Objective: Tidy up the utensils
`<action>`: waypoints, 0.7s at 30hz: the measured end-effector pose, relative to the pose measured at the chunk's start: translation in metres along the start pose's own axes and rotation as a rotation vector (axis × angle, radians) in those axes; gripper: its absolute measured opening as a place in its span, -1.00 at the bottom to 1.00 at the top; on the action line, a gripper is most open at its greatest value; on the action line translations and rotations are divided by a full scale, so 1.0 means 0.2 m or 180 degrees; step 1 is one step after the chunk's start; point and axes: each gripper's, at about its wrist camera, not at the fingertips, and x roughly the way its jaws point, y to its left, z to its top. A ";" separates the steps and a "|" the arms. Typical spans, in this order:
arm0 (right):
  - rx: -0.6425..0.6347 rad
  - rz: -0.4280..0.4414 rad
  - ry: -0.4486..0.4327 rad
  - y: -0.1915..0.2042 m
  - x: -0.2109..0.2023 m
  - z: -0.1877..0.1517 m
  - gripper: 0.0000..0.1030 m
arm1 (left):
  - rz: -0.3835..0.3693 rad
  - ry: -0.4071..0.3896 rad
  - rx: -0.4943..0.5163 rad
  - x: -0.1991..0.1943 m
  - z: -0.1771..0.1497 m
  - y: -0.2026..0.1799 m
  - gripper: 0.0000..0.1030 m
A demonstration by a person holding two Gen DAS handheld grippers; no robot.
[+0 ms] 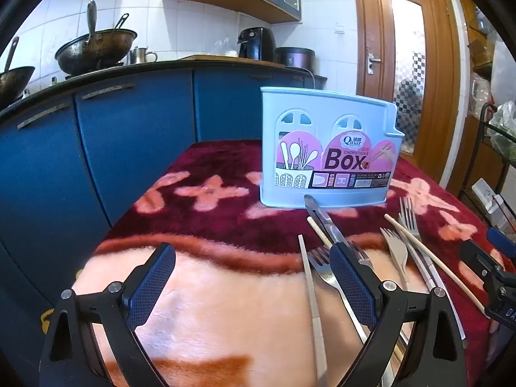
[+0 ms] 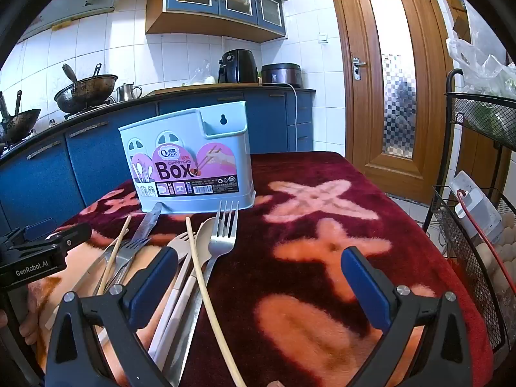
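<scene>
A pale blue chopsticks box (image 1: 329,148) (image 2: 190,158) with a pink label stands upright on the red and pink fleece blanket (image 1: 206,316) (image 2: 322,258). Before it lies a loose pile of utensils: forks (image 1: 324,271) (image 2: 222,235), a knife (image 1: 317,216) (image 2: 146,222), wooden chopsticks (image 1: 432,258) (image 2: 206,283) and a pale spoon (image 2: 201,235). My left gripper (image 1: 253,285) hovers open over bare blanket, its right finger above the pile's left side. My right gripper (image 2: 259,287) stands open too, its left finger above the utensil handles. Nothing is held.
Blue kitchen cabinets (image 1: 96,148) with woks (image 1: 96,48) on the counter stand behind the table. A wooden door (image 2: 390,80) is at the back right. A black wire rack (image 2: 477,219) with bags crowds the table's right edge.
</scene>
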 end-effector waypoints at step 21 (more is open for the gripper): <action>0.0000 -0.0001 0.0004 0.00 0.00 0.00 1.00 | 0.0009 0.0013 0.0014 0.00 0.00 0.00 0.87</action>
